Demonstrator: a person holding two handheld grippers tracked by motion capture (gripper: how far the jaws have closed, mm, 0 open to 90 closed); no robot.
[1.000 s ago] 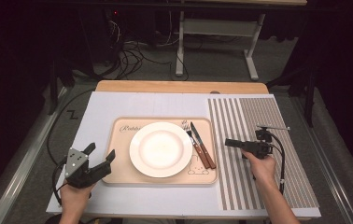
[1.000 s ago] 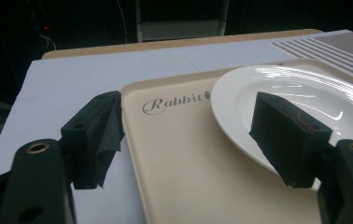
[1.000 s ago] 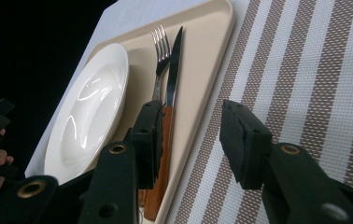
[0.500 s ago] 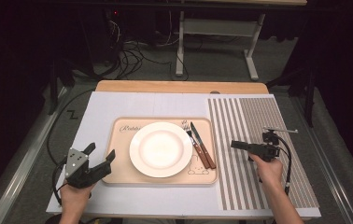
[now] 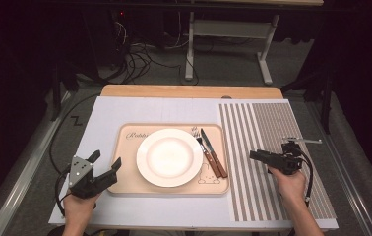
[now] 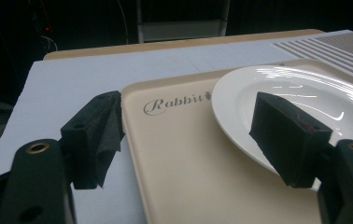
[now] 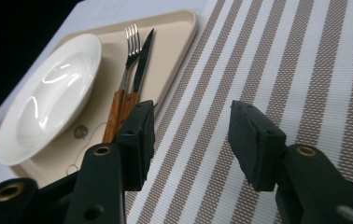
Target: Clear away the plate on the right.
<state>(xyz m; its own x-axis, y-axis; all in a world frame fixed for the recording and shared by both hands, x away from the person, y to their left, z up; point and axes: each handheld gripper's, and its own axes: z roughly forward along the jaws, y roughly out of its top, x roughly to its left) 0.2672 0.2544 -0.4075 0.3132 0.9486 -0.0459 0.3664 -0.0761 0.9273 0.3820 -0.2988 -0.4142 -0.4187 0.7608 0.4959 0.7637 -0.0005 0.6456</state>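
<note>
Dark floor and trailing cables surround a table (image 5: 125,110) covered with a white sheet, a striped mat (image 5: 272,162) on its right part.

Right gripper (image 5: 254,155): jaws stand partly apart and have just been opening; nothing lies between them. In the right gripper view the two pads (image 7: 255,140) frame bare striped mat. The gripper hangs over the mat, well apart from the tray's right edge, pointing toward the cutlery.

Left gripper (image 5: 106,166): jaws wide apart, empty. They straddle the near-left corner of the beige tray (image 5: 130,172); whether either pad touches it cannot be told.

Work items: a white plate (image 5: 170,157) sits at the tray's centre. A fork (image 5: 204,152) and a knife (image 5: 214,155), both with wooden handles, lie side by side just right of the plate, tips pointing away from the person.

Step in hand, as judged: approach, with the right gripper lined up on the cutlery and no item yet grasped.

Next move, as judged: carry the right gripper across the mat to the handles, lower it, and separate one handle from the other before closing. The handles lie touching or nearly so, so a careless close could catch both.
</note>
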